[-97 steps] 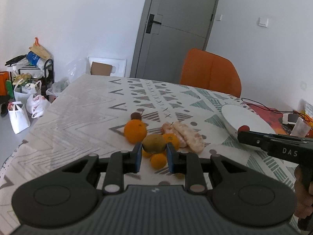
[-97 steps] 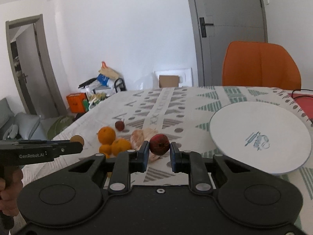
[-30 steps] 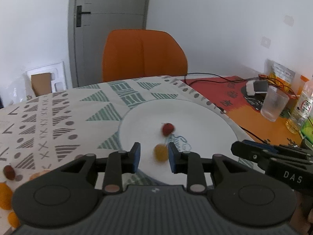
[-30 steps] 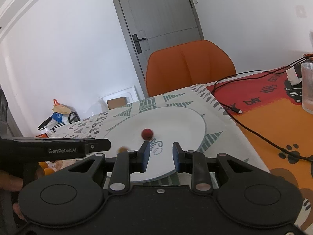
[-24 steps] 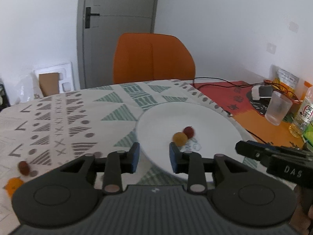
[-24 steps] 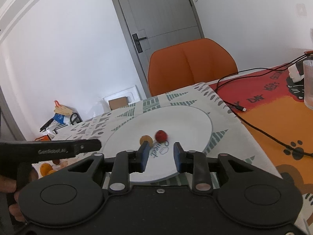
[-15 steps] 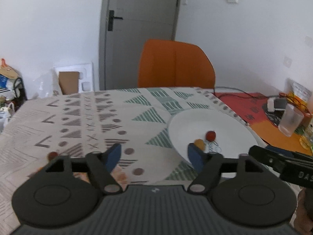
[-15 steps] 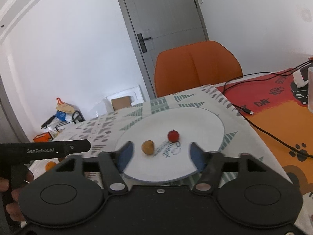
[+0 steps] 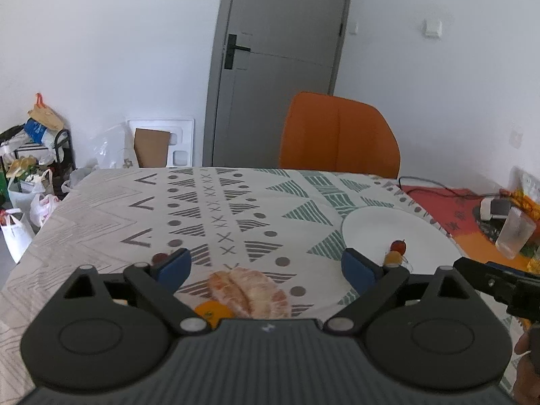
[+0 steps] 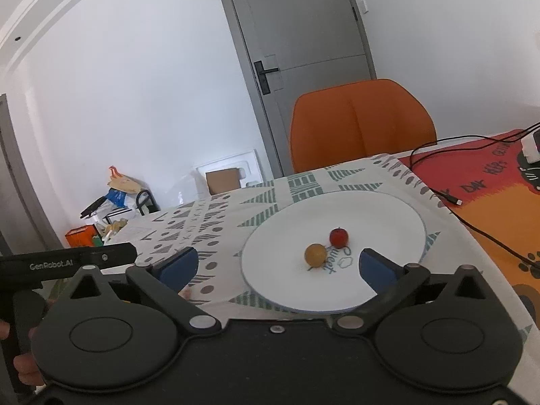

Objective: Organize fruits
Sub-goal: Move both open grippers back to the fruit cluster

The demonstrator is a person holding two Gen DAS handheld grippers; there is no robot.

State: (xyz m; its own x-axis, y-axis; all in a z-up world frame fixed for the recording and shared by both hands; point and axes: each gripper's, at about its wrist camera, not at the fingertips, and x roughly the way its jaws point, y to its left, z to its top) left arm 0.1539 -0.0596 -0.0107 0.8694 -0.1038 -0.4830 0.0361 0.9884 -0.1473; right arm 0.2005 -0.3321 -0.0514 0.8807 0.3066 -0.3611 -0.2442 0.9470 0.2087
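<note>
A white plate holds a small red fruit and a brown-yellow round fruit. My right gripper is open and empty just in front of the plate. In the left wrist view the plate lies at the right with both fruits on it. My left gripper is open and empty above peeled pomelo segments, an orange and a small dark fruit on the patterned tablecloth.
An orange chair stands behind the table. A red-orange mat with a black cable lies right of the plate. A clear plastic cup and a charger stand at the far right. Bags and a rack stand on the floor at left.
Both grippers released their fruits onto the plate and opened wide. The left gripper swung left, back over the pomelo and orange. The right gripper drew back slightly from the plate.
</note>
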